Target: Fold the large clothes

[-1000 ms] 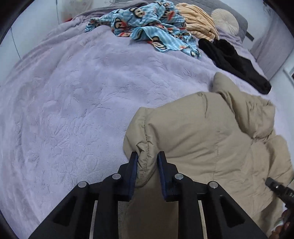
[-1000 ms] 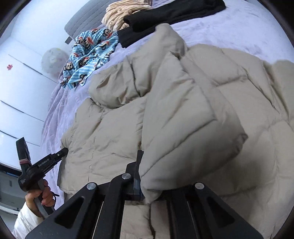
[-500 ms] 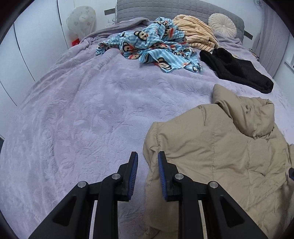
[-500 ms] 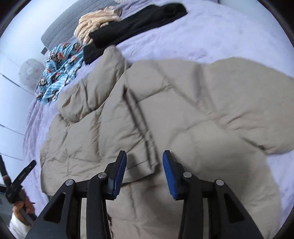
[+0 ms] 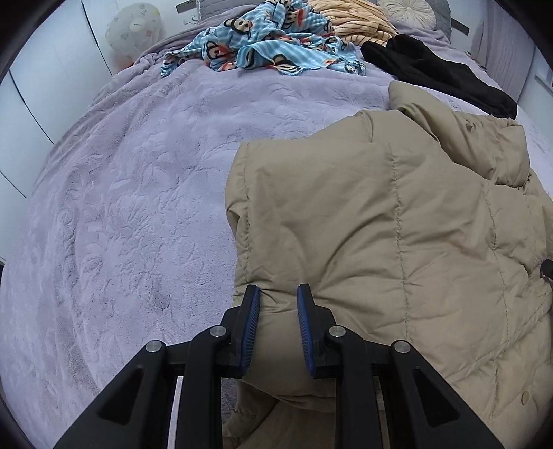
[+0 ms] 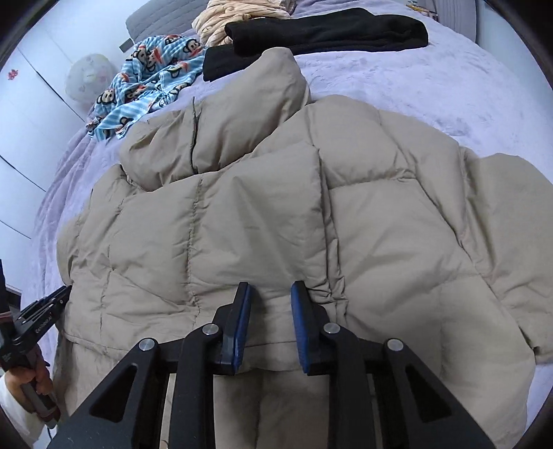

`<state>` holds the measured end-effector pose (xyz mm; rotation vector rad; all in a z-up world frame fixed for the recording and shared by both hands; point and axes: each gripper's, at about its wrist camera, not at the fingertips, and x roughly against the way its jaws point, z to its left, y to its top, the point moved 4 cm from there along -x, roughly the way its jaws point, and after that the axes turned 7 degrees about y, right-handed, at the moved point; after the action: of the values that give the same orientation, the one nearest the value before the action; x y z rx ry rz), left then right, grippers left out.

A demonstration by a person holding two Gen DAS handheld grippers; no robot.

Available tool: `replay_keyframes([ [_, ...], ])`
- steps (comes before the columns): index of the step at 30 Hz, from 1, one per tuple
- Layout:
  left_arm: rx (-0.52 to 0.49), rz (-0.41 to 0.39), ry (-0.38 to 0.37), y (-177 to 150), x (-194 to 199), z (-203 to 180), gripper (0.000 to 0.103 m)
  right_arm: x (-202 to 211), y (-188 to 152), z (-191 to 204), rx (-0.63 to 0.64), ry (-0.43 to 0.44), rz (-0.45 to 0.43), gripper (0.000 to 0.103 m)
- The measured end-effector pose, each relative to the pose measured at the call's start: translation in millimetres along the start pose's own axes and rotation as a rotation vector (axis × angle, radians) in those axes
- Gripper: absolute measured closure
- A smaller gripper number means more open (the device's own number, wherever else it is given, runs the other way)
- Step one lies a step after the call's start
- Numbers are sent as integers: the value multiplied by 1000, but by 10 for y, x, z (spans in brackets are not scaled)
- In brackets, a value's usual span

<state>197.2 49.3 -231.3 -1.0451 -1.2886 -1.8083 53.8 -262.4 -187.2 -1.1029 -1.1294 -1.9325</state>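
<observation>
A tan puffer jacket [image 5: 397, 224] lies on the lilac bed cover, its sleeves folded over the body; it also fills the right wrist view [image 6: 276, 207]. My left gripper [image 5: 275, 297] is open, its jaws either side of the jacket's near left edge. My right gripper [image 6: 269, 293] is open, its jaws straddling the folded edge near the jacket's middle. The left gripper also shows at the left edge of the right wrist view [image 6: 52, 300], at the jacket's left side.
A blue monkey-print garment [image 5: 269, 45], a striped cream one [image 5: 349, 17] and a black one [image 5: 439, 69] lie at the head of the bed. A round cushion [image 5: 406, 10] and a white fan [image 5: 133, 26] are beyond. White wardrobe doors [image 6: 27, 114] stand at the left.
Both grippers released the jacket folds they held a second ago and opened. They have since moved back in low, the jaws now around the jacket's near edge.
</observation>
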Motion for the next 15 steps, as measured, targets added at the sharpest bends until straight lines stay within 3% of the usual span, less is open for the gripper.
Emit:
replay_keyframes([
  [5,15,5,-1,15,197,66,79,315,-50,-193,-107,50,0,70],
  [8,18,9,-23,-29,371,54,79,504,-184,-329,-194,93,2,47],
  [15,37,-3,-80,-201,790,-114,78,783,-532,-501,-279,109,24,44],
])
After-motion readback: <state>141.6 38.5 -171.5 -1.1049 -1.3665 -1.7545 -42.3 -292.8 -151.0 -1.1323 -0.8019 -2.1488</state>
